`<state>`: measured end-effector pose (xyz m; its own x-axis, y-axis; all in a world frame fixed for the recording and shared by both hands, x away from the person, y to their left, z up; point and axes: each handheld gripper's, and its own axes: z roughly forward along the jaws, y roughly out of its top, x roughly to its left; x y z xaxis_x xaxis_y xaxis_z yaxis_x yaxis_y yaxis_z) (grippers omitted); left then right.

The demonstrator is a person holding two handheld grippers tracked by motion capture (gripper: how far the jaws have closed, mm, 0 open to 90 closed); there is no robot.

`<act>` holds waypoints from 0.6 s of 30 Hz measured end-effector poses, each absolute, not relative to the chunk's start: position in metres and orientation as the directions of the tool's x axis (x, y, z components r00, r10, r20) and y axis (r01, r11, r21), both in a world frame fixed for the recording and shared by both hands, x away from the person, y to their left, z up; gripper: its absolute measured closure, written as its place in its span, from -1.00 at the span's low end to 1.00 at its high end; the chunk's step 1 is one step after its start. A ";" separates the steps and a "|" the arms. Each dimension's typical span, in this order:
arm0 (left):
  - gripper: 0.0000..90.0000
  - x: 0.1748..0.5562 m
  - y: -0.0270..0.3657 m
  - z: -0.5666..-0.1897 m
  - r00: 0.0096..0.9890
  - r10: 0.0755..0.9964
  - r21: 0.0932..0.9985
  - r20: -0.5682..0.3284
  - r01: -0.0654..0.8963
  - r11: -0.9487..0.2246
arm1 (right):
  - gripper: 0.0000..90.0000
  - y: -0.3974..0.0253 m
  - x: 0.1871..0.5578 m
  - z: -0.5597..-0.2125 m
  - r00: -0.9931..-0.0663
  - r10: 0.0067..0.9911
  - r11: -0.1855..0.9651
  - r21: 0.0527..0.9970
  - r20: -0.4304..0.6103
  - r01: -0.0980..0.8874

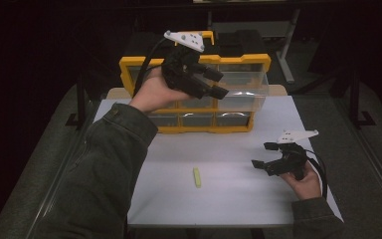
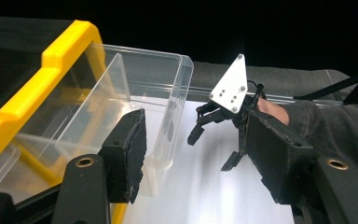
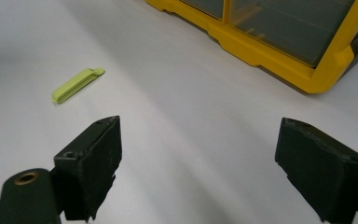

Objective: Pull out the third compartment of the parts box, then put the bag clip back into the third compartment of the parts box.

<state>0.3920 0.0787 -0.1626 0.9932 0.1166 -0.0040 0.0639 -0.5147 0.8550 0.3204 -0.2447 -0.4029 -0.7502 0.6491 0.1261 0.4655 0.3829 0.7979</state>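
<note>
Left gripper: jaws spread wide with nothing between them, raised above the table in front of the organizer, pointing to the person's right.
Left pads: black and rough-faced; in the left gripper view the clear drawer lies just past the near one, not touching it.
Drawer: clear plastic, pulled out of the organizer's top row at its right end — it looks empty, though glare on the walls makes that hard to confirm.
Right gripper: jaws wide apart, holding nothing, low over the table's right part and pointing left toward the clip.
Right pads: bare white table between them; the clip sits beyond the left one, well apart from it.
Clip: small, yellow-green, slim — lying flat on the table near its middle, apart from both grippers and in front of the organizer.
Organizer: yellow frame with clear drawers in rows, standing at the far edge of the table; its lower corner shows at top right of the right gripper view.
Table: white top, otherwise bare around the clip.
Hands: the left hand grips its tool from below, green sleeve along the forearm; the right hand holds its tool from behind.
</note>
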 end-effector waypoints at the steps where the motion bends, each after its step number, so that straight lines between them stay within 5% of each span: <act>1: -0.16 0.391 0.082 -0.162 0.993 0.120 0.858 -0.006 0.067 -0.510 | -0.70 -0.245 0.320 -0.403 -0.749 0.650 0.383 0.796 0.129 0.468; 18: -0.22 0.365 0.130 -0.167 0.981 0.191 0.867 0.025 0.074 -0.494 | -0.70 -0.244 0.319 -0.404 -0.749 0.649 0.390 0.787 0.134 0.479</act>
<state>0.3650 0.1304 -0.1669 0.9813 0.1906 0.0251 0.0737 -0.4936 0.8666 0.3187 -0.2444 -0.4036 -0.7487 0.6492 0.1337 0.4787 0.3901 0.7865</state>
